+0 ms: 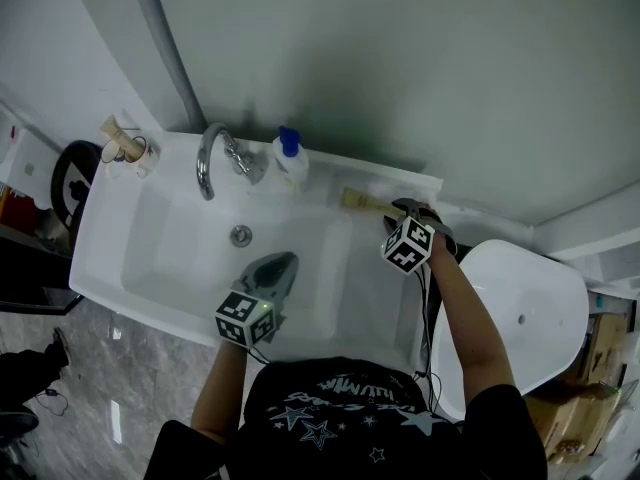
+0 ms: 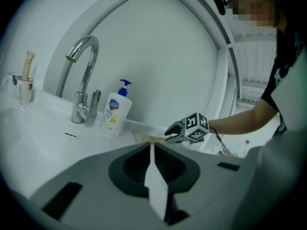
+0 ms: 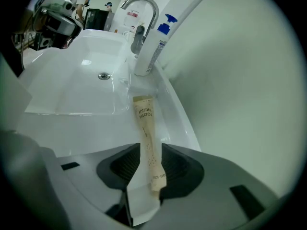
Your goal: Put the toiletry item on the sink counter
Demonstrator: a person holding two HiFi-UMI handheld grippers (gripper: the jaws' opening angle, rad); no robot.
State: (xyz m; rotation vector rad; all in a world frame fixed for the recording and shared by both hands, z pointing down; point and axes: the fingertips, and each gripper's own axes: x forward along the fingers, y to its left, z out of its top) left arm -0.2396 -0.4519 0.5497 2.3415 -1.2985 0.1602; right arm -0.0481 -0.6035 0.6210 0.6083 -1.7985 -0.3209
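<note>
The toiletry item is a tan toothbrush packet [image 1: 358, 201] [image 3: 145, 123]. Its far end rests on the back ledge of the white sink counter [image 1: 400, 183], right of the soap bottle. Its near end reaches in between the jaws of my right gripper [image 1: 398, 208] [image 3: 146, 150], which stand slightly apart and open. The left gripper view shows the packet [image 2: 151, 139] lying in front of the right gripper [image 2: 175, 132]. My left gripper [image 1: 280, 263] [image 2: 151, 145] hovers over the basin, shut and empty.
A chrome faucet [image 1: 210, 158] and a white soap pump bottle [image 1: 290, 160] stand on the back ledge. A cup with a tube [image 1: 125, 148] sits at the far left corner. The drain [image 1: 240, 235] is in the basin. A white toilet [image 1: 520, 308] stands to the right.
</note>
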